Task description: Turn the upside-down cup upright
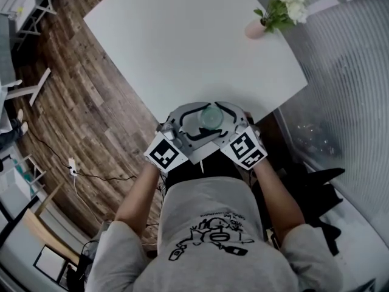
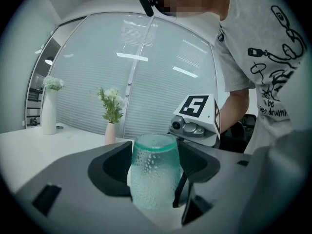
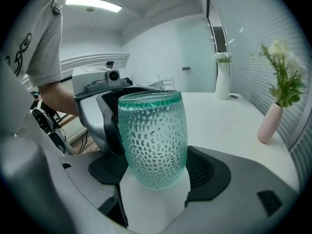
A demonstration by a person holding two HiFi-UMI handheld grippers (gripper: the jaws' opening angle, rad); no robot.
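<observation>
A green dimpled glass cup stands upright, mouth up, at the near edge of the white table. Both grippers enclose it from opposite sides. In the left gripper view the cup fills the gap of my left gripper, and both dark pads lie against its sides. In the right gripper view the cup sits between the pads of my right gripper, which also touch it. From above, the left gripper and right gripper form a ring round the cup. Its base is just over the tabletop; I cannot tell whether it touches.
A pink vase of flowers stands at the table's far right corner; the pink vase shows on the right in the right gripper view. A tall white vase stands farther back. Wooden floor lies left of the table, and a frosted glass wall lies to its right.
</observation>
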